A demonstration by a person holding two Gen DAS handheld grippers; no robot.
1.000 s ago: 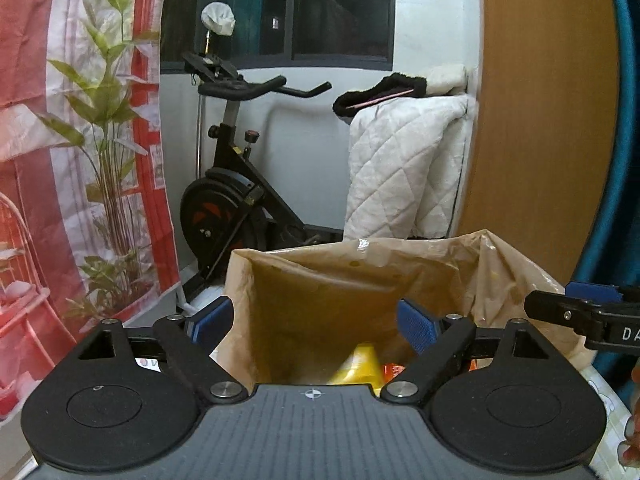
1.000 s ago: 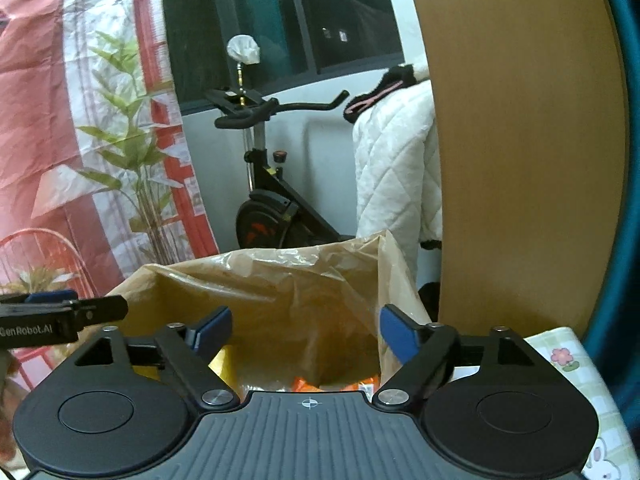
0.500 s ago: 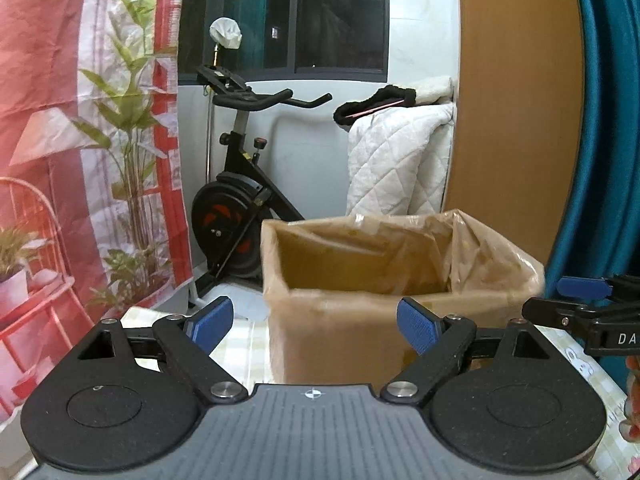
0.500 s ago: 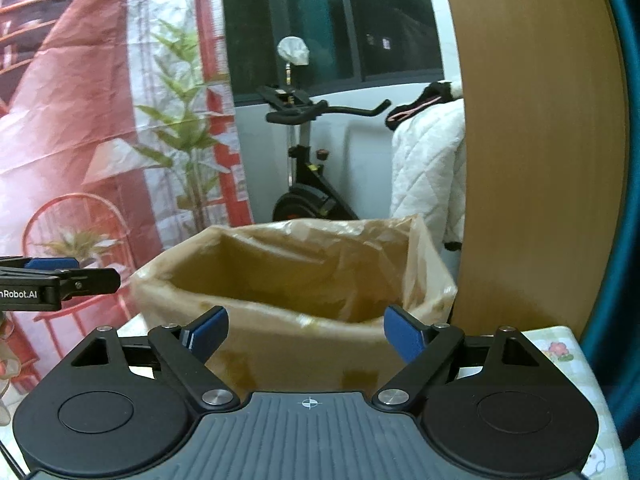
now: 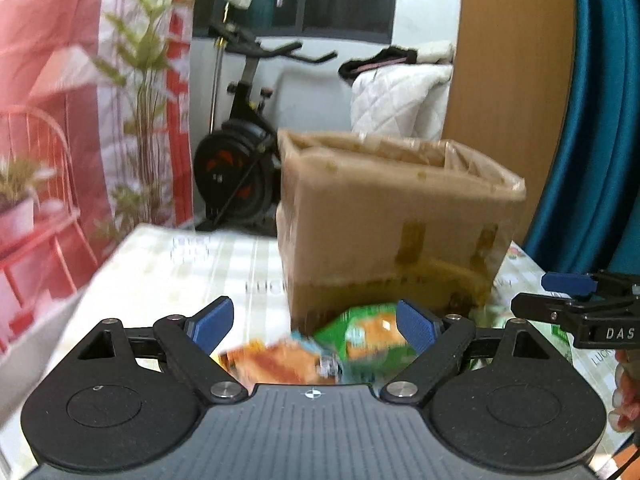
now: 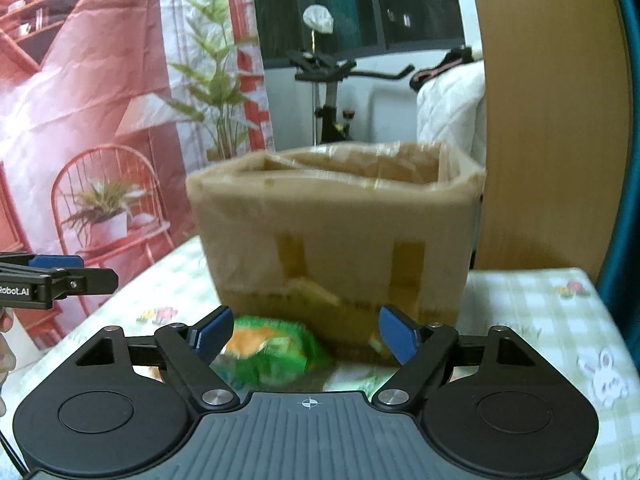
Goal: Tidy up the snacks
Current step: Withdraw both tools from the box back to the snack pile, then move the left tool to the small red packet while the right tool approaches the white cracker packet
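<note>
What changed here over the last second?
Both tongs, left and right, drew back and lower from over the open cardboard box, so its front and the snack packets on the table now show. The right ones are closing slightly, gripping nothing. The box stayed put.

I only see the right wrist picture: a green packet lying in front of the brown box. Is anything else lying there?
Observer: Yes. The left wrist view shows an orange packet close beside the green packet, on its left.
Operator: Is the left gripper holding either one?
Observer: No. The left gripper is wide open with nothing pressed between its pads; both packets lie on the tablecloth in front of it.
</note>
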